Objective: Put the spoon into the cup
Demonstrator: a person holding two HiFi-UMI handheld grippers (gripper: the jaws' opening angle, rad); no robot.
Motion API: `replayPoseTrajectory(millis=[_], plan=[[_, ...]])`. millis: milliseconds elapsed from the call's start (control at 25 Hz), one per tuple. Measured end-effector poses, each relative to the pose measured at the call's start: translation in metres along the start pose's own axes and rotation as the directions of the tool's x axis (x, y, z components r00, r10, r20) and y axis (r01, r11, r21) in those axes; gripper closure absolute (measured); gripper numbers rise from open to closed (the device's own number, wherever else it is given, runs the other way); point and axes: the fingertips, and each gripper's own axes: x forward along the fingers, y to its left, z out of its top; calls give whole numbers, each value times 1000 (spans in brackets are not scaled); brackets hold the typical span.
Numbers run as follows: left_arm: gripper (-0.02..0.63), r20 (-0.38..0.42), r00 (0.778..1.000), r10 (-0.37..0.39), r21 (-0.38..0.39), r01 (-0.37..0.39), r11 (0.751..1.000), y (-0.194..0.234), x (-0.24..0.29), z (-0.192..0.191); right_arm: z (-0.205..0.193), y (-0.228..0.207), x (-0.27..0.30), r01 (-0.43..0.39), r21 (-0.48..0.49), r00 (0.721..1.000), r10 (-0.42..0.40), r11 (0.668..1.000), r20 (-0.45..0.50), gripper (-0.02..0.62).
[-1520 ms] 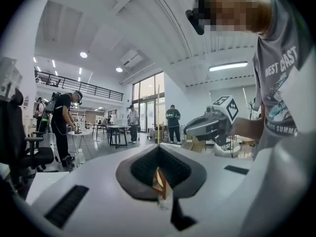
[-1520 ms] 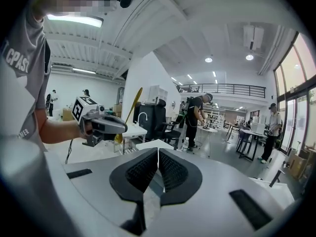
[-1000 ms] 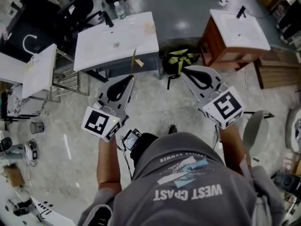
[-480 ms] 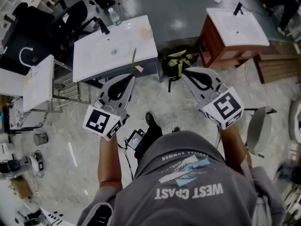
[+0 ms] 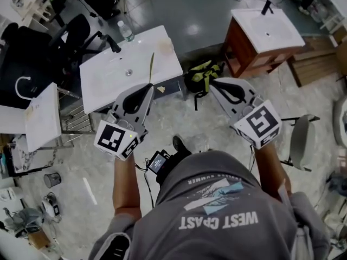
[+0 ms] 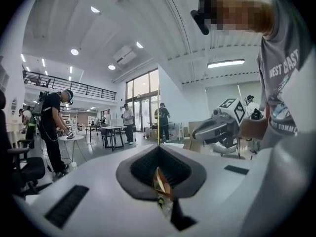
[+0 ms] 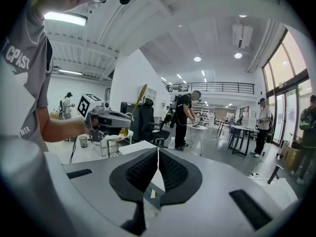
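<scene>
Gold spoon [image 5: 151, 69] (handle outward) clamped in left gripper [image 5: 150, 88].

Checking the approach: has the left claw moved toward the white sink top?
Yes. The left claw, shut on the spoon, has come forward: its tip now reaches the near edge of the white sink top, having been just short of it before.

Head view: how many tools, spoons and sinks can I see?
Tools: 2 (left tool, right tool)
Spoons: 1 (spoon, held in the left tool)
Sinks: 2 (near sink, wooden-cabinet sink)
Total: 5
</scene>
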Motion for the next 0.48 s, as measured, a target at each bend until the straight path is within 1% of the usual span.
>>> replayPoseTrajectory(millis=[480], plan=[[606, 19, 998, -67, 6, 67, 998, 46, -5, -3, 14, 5, 40, 66, -8, 998, -66, 998, -13, 563]])
